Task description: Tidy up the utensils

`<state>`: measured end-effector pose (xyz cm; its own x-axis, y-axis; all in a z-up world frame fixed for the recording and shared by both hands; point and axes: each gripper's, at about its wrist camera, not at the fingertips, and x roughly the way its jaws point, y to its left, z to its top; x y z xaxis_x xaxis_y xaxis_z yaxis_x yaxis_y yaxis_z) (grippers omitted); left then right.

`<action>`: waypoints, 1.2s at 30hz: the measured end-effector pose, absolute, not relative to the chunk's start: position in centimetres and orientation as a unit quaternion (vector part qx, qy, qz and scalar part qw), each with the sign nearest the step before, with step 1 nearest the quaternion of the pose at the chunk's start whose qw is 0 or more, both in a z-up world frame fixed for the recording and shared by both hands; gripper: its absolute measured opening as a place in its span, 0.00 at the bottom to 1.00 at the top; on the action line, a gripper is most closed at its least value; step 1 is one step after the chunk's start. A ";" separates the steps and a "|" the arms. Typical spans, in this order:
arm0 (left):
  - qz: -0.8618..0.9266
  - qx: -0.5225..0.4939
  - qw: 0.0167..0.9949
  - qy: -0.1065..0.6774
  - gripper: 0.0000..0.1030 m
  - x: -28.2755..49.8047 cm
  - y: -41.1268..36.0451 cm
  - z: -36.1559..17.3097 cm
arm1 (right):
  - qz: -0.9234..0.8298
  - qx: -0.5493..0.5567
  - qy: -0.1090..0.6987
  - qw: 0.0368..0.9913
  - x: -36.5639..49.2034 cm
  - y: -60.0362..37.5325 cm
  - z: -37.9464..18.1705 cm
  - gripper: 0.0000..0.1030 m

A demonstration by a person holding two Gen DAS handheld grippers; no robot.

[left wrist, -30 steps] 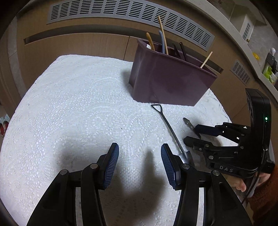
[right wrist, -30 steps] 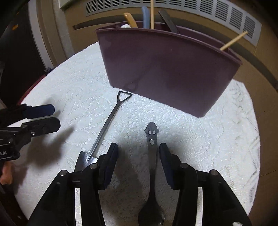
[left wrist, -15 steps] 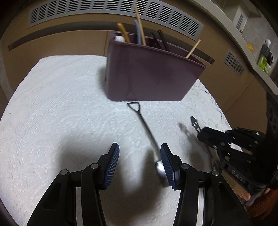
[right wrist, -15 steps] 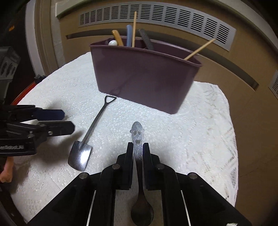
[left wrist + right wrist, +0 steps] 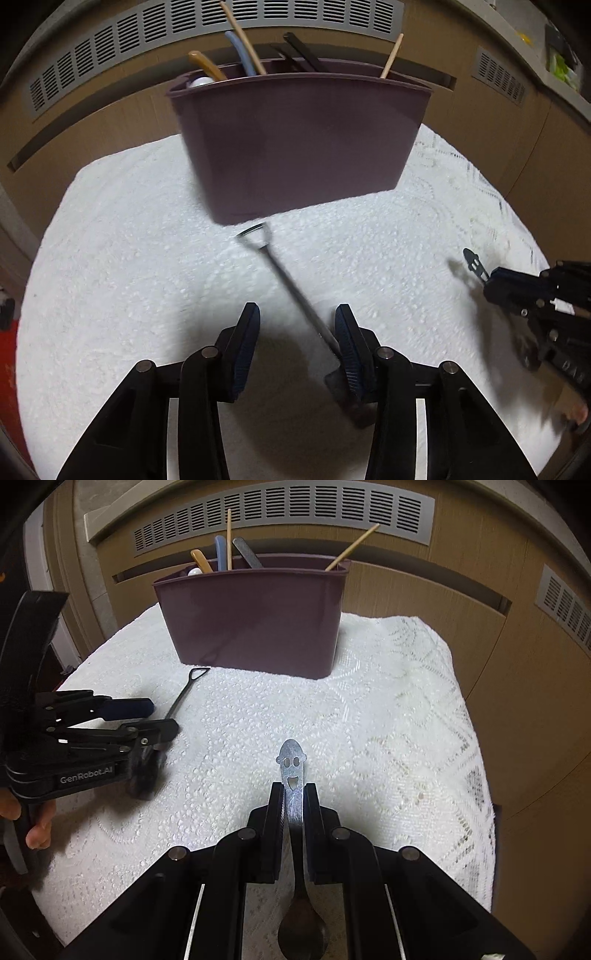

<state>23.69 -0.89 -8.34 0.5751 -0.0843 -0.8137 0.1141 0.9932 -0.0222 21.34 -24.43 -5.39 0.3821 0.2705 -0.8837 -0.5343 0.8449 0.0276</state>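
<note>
Fingers of the right gripper [image 5: 293,794] are pressed together on the handle of a smiley-face spoon [image 5: 293,764], whose cut-out face end juts out past the fingertips toward the far side while its bowl hangs below, between the finger bases, above the white lace cloth [image 5: 388,720] that covers the surface. From the left wrist view the same spoon tip [image 5: 474,264] shows at the far right, sticking out of the right gripper [image 5: 491,277].

Fingers of the left gripper [image 5: 295,332] stand wide apart and grip nothing. A shovel-shaped spoon [image 5: 291,284] lies on the cloth between them: its shaft runs diagonally from its triangular loop handle, which lies just in front of the maroon utensil holder [image 5: 303,147], back toward the right-hand blue pad [image 5: 345,343], and its blade end sits under or right against that pad; whether they touch I cannot tell. In the right wrist view the left gripper [image 5: 159,720] sits at the left over the near end of this spoon [image 5: 184,692].

The holder stands at the far side of the surface with chopsticks [image 5: 242,37] and other handles upright inside.
</note>
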 end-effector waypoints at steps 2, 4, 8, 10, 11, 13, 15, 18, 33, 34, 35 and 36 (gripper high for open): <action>-0.054 0.016 0.887 0.458 0.42 23.1 0.5 -8.3 | 0.249 -0.122 0.508 0.816 21.3 -24.4 -5.7 0.09; -0.047 0.008 0.888 0.457 0.42 22.6 2.2 -8.1 | 0.252 -0.118 0.512 0.812 21.1 -24.3 -5.9 0.09; -0.034 -0.027 0.883 0.467 0.41 22.6 4.6 -8.1 | 0.252 -0.130 0.512 0.811 21.0 -23.6 -6.2 0.09; -0.034 -0.045 0.880 0.472 0.41 22.6 4.9 -7.9 | 0.249 -0.137 0.510 0.812 20.9 -23.3 -6.2 0.09; -0.035 -0.051 0.879 0.473 0.41 22.8 4.9 -7.9 | 0.248 -0.138 0.510 0.812 20.9 -23.2 -6.2 0.09; -0.041 -0.053 0.879 0.472 0.41 23.0 4.5 -7.9 | 0.249 -0.138 0.510 0.812 20.9 -23.3 -6.1 0.09; -0.068 -0.057 0.877 0.473 0.41 23.3 3.5 -7.8 | 0.249 -0.134 0.512 0.811 20.9 -23.7 -6.0 0.09; -0.110 -0.047 0.870 0.478 0.41 23.3 1.5 -7.8 | 0.253 -0.118 0.514 0.811 20.8 -24.5 -5.6 0.11; -0.232 -0.053 0.851 0.468 0.41 26.3 -0.3 -4.9 | 0.251 -0.159 0.486 0.822 15.8 -26.5 -3.7 0.12; -0.235 -0.050 0.847 0.475 0.41 26.9 -0.5 -5.4 | 0.248 -0.150 0.492 0.821 16.0 -26.7 -3.8 0.12; -0.236 -0.045 0.840 0.486 0.40 27.8 -0.4 -6.1 | 0.243 -0.138 0.500 0.820 16.3 -27.0 -3.9 0.12; -0.230 -0.044 0.838 0.493 0.39 28.1 0.0 -6.6 | 0.239 -0.126 0.507 0.819 16.4 -27.3 -3.9 0.12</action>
